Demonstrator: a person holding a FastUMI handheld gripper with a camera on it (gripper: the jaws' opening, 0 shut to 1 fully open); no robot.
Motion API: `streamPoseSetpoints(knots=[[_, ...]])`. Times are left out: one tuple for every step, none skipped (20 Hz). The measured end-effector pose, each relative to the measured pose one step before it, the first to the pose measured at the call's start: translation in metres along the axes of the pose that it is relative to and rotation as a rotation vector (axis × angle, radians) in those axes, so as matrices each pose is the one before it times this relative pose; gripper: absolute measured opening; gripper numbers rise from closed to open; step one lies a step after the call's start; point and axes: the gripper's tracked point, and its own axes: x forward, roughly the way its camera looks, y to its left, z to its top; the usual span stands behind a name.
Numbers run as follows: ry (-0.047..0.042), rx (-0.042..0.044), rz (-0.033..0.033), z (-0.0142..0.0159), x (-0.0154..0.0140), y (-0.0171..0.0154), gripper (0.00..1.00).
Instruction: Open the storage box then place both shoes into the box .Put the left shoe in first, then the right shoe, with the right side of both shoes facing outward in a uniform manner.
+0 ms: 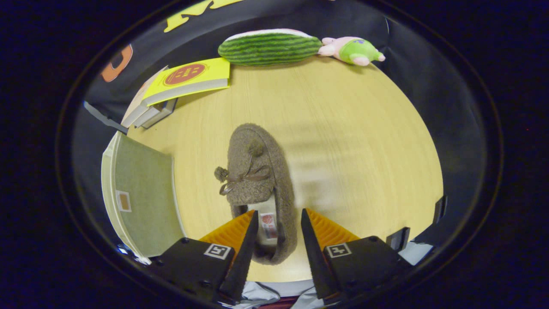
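A round pale wooden surface (343,128) seen from above, with the tongs (279,216) reaching in from the near edge. The tongs are spread apart and pinch nothing. Between them lies the heel end of a brown fuzzy shoe (257,171), a slipper with its toe pointing away toward the far side. One finger sits over the shoe's opening and the other just right of its heel; whether either touches the shoe cannot be told. The shoe has a brown bow (244,178) with small pompoms on top. Inside it a white label (269,225) with red print shows, too small to read.

To the left of the shoe, at the surface's left edge, lies a flat green panel with a pale rim, the box (141,201), carrying a small tan sticker (124,201). Far left, a stack of books (171,92) lies with a yellow one on top; its cover bears a red oval emblem whose writing is illegible. At the far edge lies a striped green watermelon-shaped cushion (270,46), and just right of it a pink and green plush toy (354,50).

The middle and right of the surface are bare wood, giving open room beyond and right of the shoe. Dark cloth surrounds the surface.
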Motion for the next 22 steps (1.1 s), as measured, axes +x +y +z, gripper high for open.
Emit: streamPoseSetpoints(knots=[[0.02356, -0.01455, -0.00601, -0.00389, 0.00971, -0.00091, 0.59], [0.006, -0.01808, -0.04573, -0.00319, 0.00318, -0.00989, 0.39], [0.01096, -0.05945, -0.0436, -0.00087, 0.00924, -0.00561, 0.36], [-0.00475, -0.02543, -0.01842, -0.00127, 0.0078, -0.00213, 0.23], [0.00529, -0.01641, -0.01679, -0.00013, -0.00043, 0.00074, 0.2], [0.00779, -0.01025, -0.01996, -0.00325, 0.00613, -0.00178, 0.15], [0.00558, -0.00582, -0.00081, -0.00003, 0.00047, 0.00113, 0.14], [-0.00691, -0.00351, -0.00527, 0.00079, 0.00187, -0.00085, 0.13], [-0.00426, 0.00685, -0.00364, 0.00038, -0.00036, 0.00001, 0.12], [-0.00968, 0.03088, -0.00419, 0.00107, 0.00086, 0.00047, 0.12], [-0.01753, 0.03183, -0.0144, 0.00096, -0.00009, 0.00055, 0.12], [-0.00449, 0.00929, -0.02107, -0.0007, -0.00081, -0.0004, 0.12], [-0.0043, 0.00672, -0.01634, -0.00057, -0.00091, -0.00178, 0.12], [0.01926, 0.02394, -0.00617, -0.00466, -0.00165, 0.00009, 0.07], [0.01713, 0.0442, 0.02501, -0.00203, -0.00698, 0.0093, 0.07], [0.00076, 0.03174, 0.03953, -0.00002, -0.0073, 0.00654, 0.06], [-0.01614, 0.00936, 0.02633, 0.00166, -0.00615, 0.00038, 0.06], [-0.01591, -0.0049, -0.00345, 0.00292, -0.00704, -0.00021, 0.06], [-0.01144, -0.01073, -0.00484, 0.00206, -0.0087, 0.00146, 0.06], [-0.00345, -0.00784, -0.0039, -0.00087, -0.01044, 0.0015, 0.06], [0.00059, -0.00873, -0.00255, -0.00286, -0.01397, 0.00429, 0.06], [-0.01191, -0.00433, 0.00383, -0.00043, -0.01501, 0.00578, 0.06]])
